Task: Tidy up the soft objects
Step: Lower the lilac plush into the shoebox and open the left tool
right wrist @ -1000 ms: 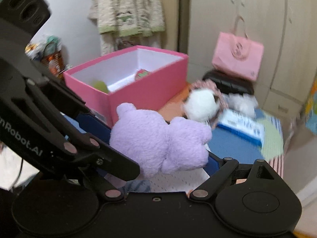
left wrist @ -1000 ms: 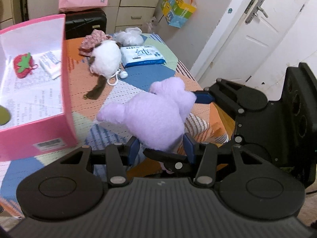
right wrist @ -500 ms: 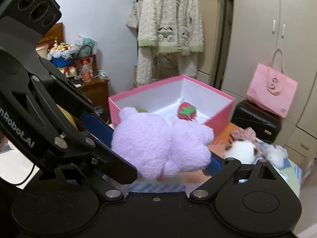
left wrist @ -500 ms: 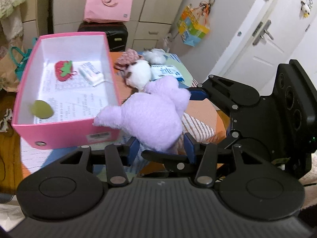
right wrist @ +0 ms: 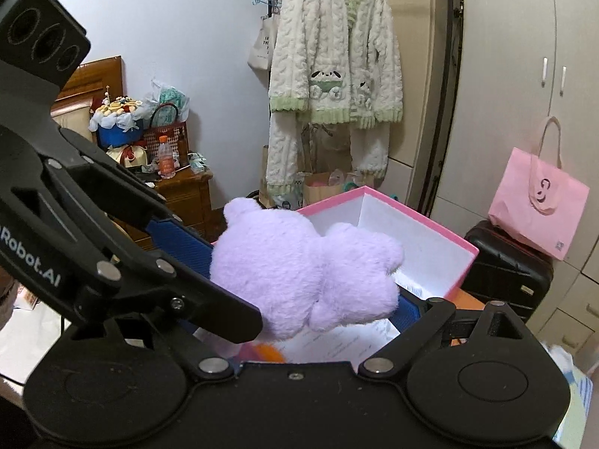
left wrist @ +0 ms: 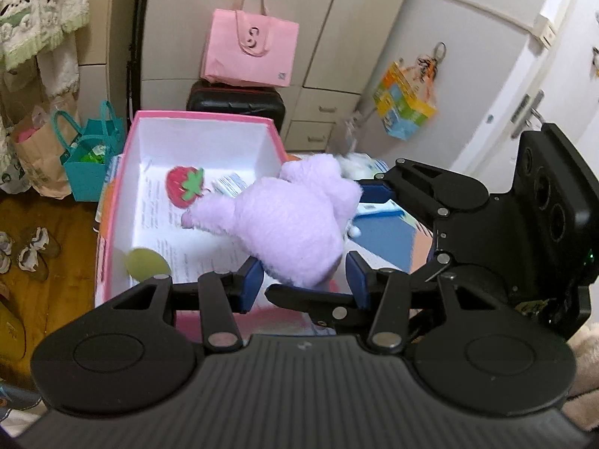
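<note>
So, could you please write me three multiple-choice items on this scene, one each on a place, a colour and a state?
1. Where is the strawberry plush?
A. Inside the pink box
B. On the floor
C. On the black suitcase

2. What colour is the plush toy being carried?
A. Green
B. Lilac
C. Red

3. How is that toy held?
A. Lying loose in the box
B. Hanging from a hook
C. Gripped by both hand-held grippers

Answers:
1. A, the strawberry plush lies on the pink box's floor.
2. B, the plush toy is lilac.
3. C, the left hand-held gripper and right hand-held gripper each pinch it.
</note>
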`<action>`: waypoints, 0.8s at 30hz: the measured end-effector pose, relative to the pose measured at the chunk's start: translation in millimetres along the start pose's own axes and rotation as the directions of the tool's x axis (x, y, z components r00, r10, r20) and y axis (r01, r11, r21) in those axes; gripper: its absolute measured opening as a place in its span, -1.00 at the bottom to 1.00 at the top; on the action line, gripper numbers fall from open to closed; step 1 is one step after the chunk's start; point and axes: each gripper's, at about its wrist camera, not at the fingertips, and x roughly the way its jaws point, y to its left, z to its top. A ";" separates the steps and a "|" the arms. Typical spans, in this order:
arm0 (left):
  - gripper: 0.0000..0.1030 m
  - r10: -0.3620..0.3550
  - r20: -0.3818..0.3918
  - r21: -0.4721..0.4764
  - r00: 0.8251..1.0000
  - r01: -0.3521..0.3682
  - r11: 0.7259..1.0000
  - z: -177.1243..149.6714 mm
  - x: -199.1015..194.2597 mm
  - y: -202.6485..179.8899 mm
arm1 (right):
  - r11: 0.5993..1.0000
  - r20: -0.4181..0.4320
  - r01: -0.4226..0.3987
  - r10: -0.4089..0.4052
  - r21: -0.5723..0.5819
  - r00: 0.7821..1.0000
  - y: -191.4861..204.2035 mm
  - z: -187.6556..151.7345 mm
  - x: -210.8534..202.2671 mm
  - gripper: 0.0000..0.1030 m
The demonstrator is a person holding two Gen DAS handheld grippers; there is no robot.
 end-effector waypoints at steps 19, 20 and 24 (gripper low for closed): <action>-0.10 0.032 -0.099 -0.168 0.995 -0.049 0.985 22.2 95.1 98.9 | 0.999 -0.235 -0.033 0.040 0.034 0.971 -37.6 10.1 118.4 0.86; -0.10 0.033 -0.102 -0.175 0.994 -0.051 0.983 21.0 97.2 100.8 | 0.999 -0.242 -0.033 0.040 0.032 0.970 -38.2 11.3 120.1 0.86; -0.09 0.042 -0.109 -0.196 0.993 -0.063 0.979 16.8 101.6 104.8 | 0.999 -0.263 -0.019 0.025 0.026 0.964 -39.4 9.7 125.0 0.86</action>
